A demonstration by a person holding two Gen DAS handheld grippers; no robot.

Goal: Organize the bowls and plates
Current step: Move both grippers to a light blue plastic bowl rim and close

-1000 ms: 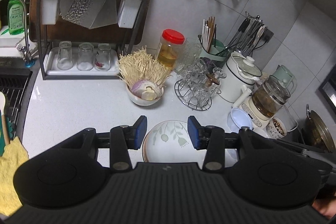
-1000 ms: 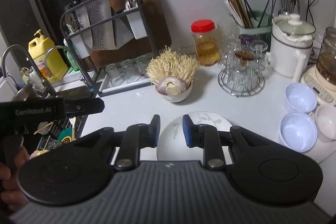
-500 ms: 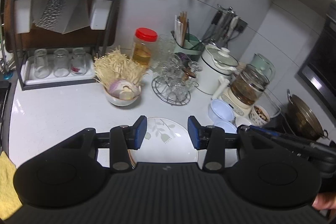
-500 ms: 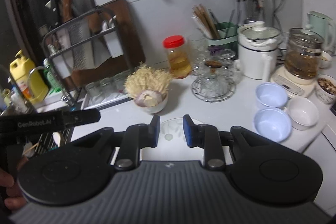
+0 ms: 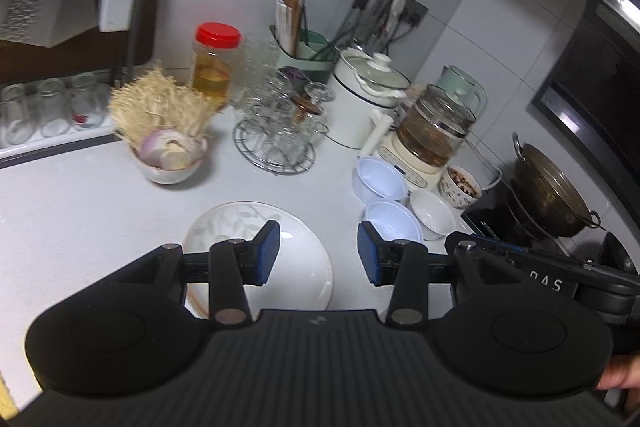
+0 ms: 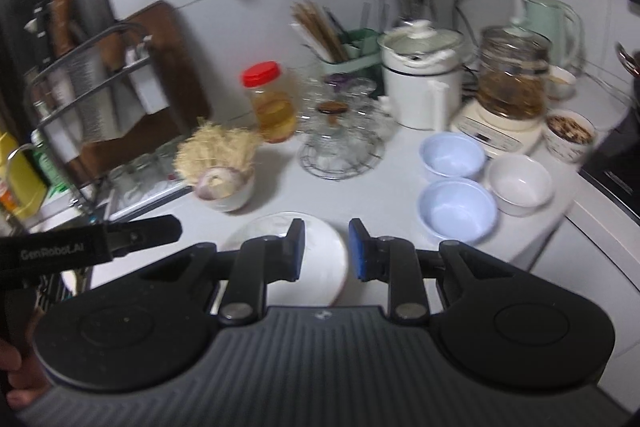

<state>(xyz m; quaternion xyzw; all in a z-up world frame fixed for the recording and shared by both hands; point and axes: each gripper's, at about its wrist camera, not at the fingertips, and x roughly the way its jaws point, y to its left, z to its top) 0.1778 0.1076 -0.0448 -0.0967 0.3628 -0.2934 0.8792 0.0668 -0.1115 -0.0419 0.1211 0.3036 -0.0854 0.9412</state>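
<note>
While both tools (image 5: 318,253) hover empty, the plate (image 5: 296,259) lies flat.

Bare counter (image 5: 72,211) lies open to my left. Ahead, the glass rack (image 5: 276,139) and the bowls (image 5: 394,221) on my right crowd the way.

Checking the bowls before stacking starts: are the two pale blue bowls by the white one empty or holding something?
Empty. Both pale blue bowls sit upright and apart on the counter, their insides bare.
</note>
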